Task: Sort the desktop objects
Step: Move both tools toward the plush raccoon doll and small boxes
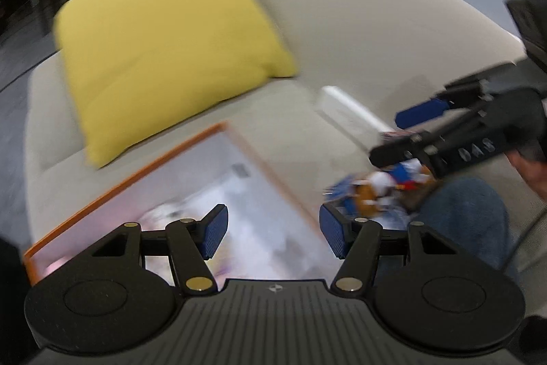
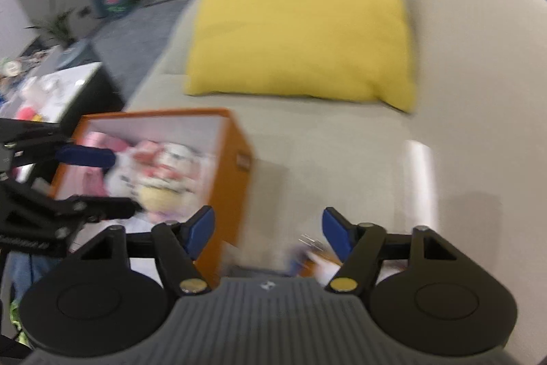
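Both grippers are over the sofa (image 1: 359,33) with nothing between their jaws: the left gripper (image 1: 270,230) stands wide apart above the orange box (image 2: 236,166), and the right gripper (image 2: 268,230) is also apart. The box already holds soft toys (image 2: 160,173). A small colourful toy (image 1: 383,190), blurred, lies on the seat just beside the box. Probably the step is between two picks; next, one gripper must come down on that toy.

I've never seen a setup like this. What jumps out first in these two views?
The big yellow pillow propped at the back of the beige sofa. In front of it sits an orange box holding soft toys. Both grippers, left and right, hang over it open and empty, blue pads apart.
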`<action>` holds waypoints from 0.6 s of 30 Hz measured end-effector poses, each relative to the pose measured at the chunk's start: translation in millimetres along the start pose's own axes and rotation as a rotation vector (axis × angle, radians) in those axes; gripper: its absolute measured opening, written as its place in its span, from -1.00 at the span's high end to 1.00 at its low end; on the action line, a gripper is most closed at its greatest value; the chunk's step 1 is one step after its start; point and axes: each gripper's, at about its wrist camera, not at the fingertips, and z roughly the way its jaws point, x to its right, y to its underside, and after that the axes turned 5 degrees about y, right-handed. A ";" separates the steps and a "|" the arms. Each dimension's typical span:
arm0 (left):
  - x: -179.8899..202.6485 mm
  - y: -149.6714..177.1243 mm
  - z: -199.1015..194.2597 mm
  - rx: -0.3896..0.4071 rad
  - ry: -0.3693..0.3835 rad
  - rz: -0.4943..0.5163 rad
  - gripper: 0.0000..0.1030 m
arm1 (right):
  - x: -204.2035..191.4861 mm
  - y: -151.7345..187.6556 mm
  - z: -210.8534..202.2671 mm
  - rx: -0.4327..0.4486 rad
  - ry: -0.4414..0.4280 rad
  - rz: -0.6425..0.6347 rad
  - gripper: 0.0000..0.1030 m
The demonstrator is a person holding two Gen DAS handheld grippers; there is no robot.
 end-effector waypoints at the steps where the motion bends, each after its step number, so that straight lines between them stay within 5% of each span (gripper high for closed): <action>1: 10.7 -1.9 5.7 -0.002 0.012 0.027 -0.36 | 10.1 4.8 -1.2 -0.010 0.015 0.012 -0.30; 9: 78.8 -12.2 62.3 -0.058 0.061 0.274 -0.36 | 74.7 46.2 12.1 -0.152 0.102 0.099 0.03; 18: 108.1 -28.9 127.8 -0.163 0.106 0.483 -0.36 | 94.5 61.3 33.5 -0.218 0.108 0.045 0.39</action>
